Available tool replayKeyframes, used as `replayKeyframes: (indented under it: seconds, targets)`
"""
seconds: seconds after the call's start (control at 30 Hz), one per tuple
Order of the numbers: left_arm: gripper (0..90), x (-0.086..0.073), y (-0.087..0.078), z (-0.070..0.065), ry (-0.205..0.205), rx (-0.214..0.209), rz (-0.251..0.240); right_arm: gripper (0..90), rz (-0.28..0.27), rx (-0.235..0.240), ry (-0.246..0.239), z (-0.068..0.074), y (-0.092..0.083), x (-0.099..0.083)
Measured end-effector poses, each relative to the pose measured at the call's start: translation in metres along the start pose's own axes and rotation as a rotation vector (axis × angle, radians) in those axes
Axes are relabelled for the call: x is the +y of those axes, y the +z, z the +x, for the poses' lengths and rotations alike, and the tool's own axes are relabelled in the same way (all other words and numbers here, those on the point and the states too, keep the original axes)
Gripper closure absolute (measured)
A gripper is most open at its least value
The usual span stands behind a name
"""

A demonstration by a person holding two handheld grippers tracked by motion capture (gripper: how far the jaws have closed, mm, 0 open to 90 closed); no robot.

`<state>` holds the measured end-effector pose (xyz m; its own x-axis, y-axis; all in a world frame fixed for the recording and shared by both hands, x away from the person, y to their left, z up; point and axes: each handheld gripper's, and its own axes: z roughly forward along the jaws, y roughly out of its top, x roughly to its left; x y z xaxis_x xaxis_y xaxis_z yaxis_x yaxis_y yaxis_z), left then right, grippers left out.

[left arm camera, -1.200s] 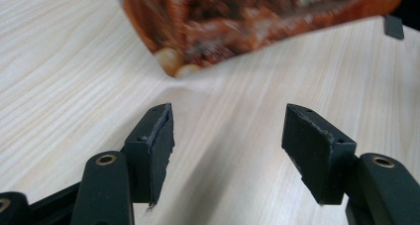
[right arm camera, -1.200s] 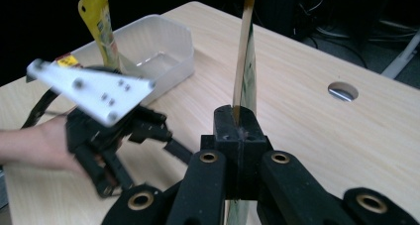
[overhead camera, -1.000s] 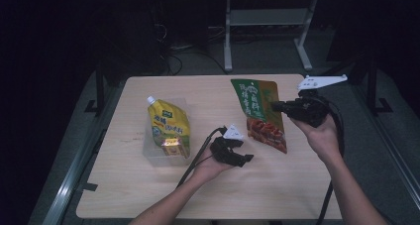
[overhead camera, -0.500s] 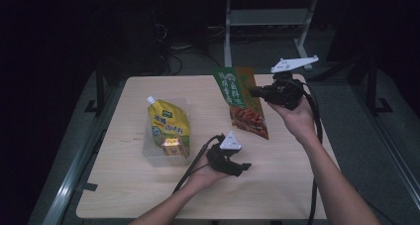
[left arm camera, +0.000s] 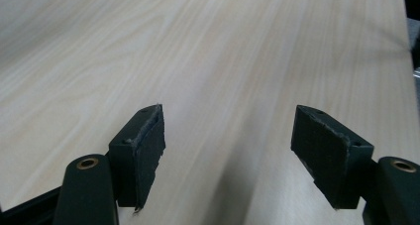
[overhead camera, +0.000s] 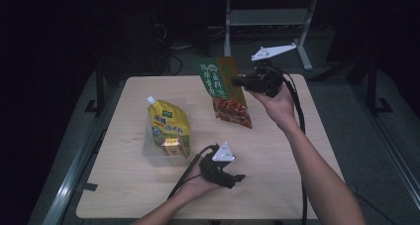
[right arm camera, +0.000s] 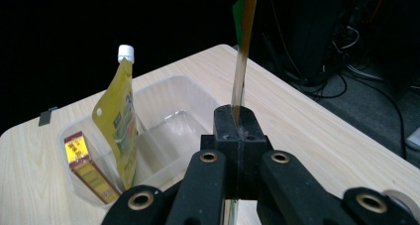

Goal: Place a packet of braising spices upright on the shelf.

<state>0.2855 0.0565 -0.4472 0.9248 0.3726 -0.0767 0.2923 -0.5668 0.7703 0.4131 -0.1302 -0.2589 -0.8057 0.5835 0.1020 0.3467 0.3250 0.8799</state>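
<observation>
The flat green-and-red snack pouch was clamped edge-on in the right tool (for carrying, likely toward the clear plastic tub); the left tool had just been opening, empty, over the desk.

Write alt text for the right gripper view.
The right tool is shut on a thin green packet, seen edge-on. Beyond it, a clear plastic bin on a wooden table holds a yellow spouted pouch and a small box.

On the counter, a tub sits left of centre with a spouted pouch and a small box standing in it. The left hand-held gripper rests on the counter just right of the tub, nearer the person. A flat pouch hangs above the far right part, pinched in the right hand-held gripper.
</observation>
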Motion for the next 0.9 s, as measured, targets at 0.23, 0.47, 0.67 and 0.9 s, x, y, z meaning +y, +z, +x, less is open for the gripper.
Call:
replayKeyframes:
  seconds: [0.23, 0.47, 0.67, 0.9]
  targets:
    - [28.2, -0.007, -0.011, -0.007, 0.007, -0.001, -0.005, 90.0, 0.0, 0.022, -0.015, 0.002, 0.018, 0.016]
    - [27.7, -0.011, -0.016, -0.013, 0.028, -0.004, -0.005, 90.0, 0.0, 0.048, -0.037, 0.013, 0.039, 0.034]
    - [27.6, -0.015, -0.02, -0.015, 0.039, -0.009, -0.009, 90.0, -0.007, 0.063, -0.046, 0.024, 0.057, 0.049]
    - [27.5, -0.02, -0.022, -0.017, 0.042, -0.012, -0.016, 90.0, -0.004, 0.08, -0.04, 0.033, 0.084, 0.06]
